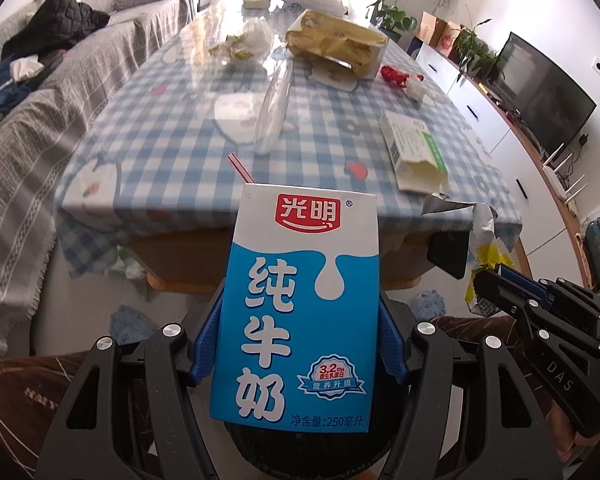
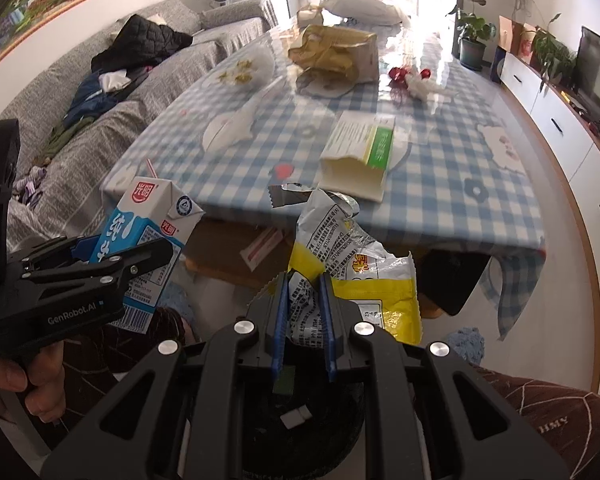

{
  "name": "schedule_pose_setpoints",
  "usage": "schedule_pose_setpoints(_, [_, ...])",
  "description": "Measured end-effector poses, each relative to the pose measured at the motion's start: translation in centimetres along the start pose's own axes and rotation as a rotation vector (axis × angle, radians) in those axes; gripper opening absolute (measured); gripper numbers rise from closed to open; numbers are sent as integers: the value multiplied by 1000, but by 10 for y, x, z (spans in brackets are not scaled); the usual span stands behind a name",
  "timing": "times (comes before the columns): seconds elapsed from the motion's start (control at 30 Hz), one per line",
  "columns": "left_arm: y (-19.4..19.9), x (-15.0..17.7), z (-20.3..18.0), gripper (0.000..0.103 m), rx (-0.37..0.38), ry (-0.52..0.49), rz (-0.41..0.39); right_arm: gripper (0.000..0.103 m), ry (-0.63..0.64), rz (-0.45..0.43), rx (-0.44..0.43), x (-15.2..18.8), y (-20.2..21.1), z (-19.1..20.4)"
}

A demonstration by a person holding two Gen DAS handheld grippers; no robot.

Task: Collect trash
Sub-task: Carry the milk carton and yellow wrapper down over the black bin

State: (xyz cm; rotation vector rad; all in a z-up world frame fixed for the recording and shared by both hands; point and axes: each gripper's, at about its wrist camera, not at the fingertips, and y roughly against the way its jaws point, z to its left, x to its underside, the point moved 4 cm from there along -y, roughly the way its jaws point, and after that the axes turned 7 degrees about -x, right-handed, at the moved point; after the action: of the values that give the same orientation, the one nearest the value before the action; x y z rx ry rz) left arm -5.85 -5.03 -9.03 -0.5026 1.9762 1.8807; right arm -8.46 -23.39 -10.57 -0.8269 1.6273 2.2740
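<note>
Both loads look ready for dropping: the left gripper (image 1: 298, 344) clamps the milk carton (image 1: 300, 312) and the right gripper (image 2: 303, 320) pinches a wrapper (image 2: 352, 264), both off the table (image 1: 180, 120) (a dark bin seems below), so next comes opening each.

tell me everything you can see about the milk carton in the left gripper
The milk carton is a small rectangular paperboard box, blue below and white above, with a red brand logo, large white Chinese characters and a barcode on one side. A red-and-white striped straw pokes from its top. It is upright, slightly tilted, clamped at its two sides by the left gripper, off the table, over a dark round container. It looks undented.
</note>
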Motion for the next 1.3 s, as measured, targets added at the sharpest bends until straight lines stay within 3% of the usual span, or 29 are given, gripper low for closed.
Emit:
schedule_pose_setpoints(0.53, [-16,40,10,63,-32,15,66,14,-23,73,6,36,-17,5])
schedule_pose_setpoints(1.3, [-65,100,10,63,-105,3,201,14,-124,267,60,102,-75,3])
